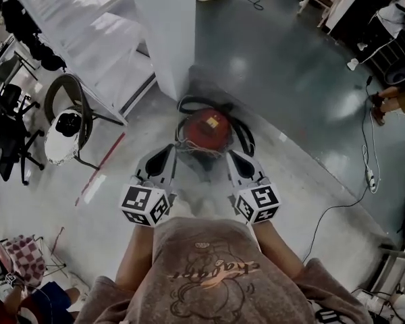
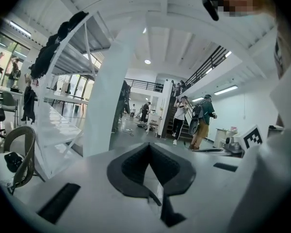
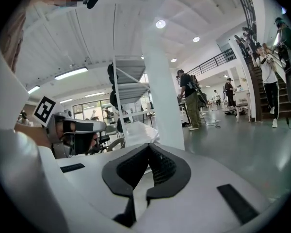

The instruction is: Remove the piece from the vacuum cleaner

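A round red vacuum cleaner with a black hose looped around it stands on the grey floor at the foot of a white pillar. My left gripper hovers just short of the vacuum's near left side, and my right gripper is beside its near right side. Both are held in front of the person's body. In the left gripper view the left gripper has its jaws together with nothing between them. The right gripper looks the same in its own view. Neither gripper view shows the vacuum.
A black chair carrying a white rounded object stands to the left, next to white metal shelving. A red floor line runs at the left. A cable trails across the floor at the right. People stand far off.
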`<state>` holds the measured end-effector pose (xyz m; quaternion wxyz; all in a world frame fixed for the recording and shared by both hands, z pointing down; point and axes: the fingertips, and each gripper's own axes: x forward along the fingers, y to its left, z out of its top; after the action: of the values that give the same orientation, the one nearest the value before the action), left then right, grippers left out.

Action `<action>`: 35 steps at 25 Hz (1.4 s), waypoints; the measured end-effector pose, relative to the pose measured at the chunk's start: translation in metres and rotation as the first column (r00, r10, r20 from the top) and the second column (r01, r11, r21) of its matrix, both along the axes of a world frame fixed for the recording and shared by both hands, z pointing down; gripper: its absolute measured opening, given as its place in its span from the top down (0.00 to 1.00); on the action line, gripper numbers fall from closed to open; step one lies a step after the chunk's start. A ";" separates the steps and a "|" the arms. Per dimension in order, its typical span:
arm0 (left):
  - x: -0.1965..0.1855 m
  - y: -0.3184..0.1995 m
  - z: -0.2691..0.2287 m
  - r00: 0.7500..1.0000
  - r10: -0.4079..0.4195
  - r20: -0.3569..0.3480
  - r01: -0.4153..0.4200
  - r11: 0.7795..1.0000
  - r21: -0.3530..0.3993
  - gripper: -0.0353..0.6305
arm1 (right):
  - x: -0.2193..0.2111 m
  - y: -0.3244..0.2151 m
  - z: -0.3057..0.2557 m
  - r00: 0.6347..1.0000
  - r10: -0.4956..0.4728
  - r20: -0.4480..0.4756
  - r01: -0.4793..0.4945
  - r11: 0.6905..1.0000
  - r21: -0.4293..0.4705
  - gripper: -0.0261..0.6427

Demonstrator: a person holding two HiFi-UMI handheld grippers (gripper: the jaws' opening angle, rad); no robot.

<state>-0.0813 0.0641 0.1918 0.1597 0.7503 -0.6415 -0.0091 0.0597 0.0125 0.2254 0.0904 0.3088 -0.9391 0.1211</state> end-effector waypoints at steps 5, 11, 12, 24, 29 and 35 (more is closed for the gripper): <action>-0.011 -0.015 -0.007 0.998 0.070 0.008 -0.070 0.998 0.004 0.95 | -0.010 -0.007 -0.010 0.998 0.061 0.019 -0.061 0.998 0.014 0.96; -0.026 -0.025 -0.001 0.994 0.106 0.016 -0.106 0.994 0.006 0.94 | -0.023 -0.014 -0.010 0.994 0.101 0.042 -0.102 0.994 0.028 0.96; -0.027 -0.027 0.000 0.994 0.113 0.016 -0.113 0.994 0.005 0.94 | -0.023 -0.014 -0.009 0.993 0.107 0.042 -0.109 0.994 0.029 0.96; -0.019 -0.045 0.000 0.966 0.257 -0.029 -0.257 0.966 0.014 0.75 | -0.024 -0.019 -0.009 0.990 0.128 0.051 -0.129 0.992 0.013 0.84; -0.010 -0.051 0.001 0.941 0.335 -0.052 -0.334 0.942 0.033 0.53 | -0.023 -0.021 -0.006 0.990 0.129 0.059 -0.129 0.992 -0.009 0.65; -0.005 -0.056 0.016 0.908 0.415 -0.048 -0.416 0.909 -0.016 0.48 | -0.021 -0.026 0.004 0.991 0.127 0.030 -0.126 0.992 -0.019 0.62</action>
<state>-0.0867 0.0085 0.2076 0.1815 0.8671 -0.4636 0.0173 0.0387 -0.0132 0.2289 0.0707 0.3650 -0.9177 0.1396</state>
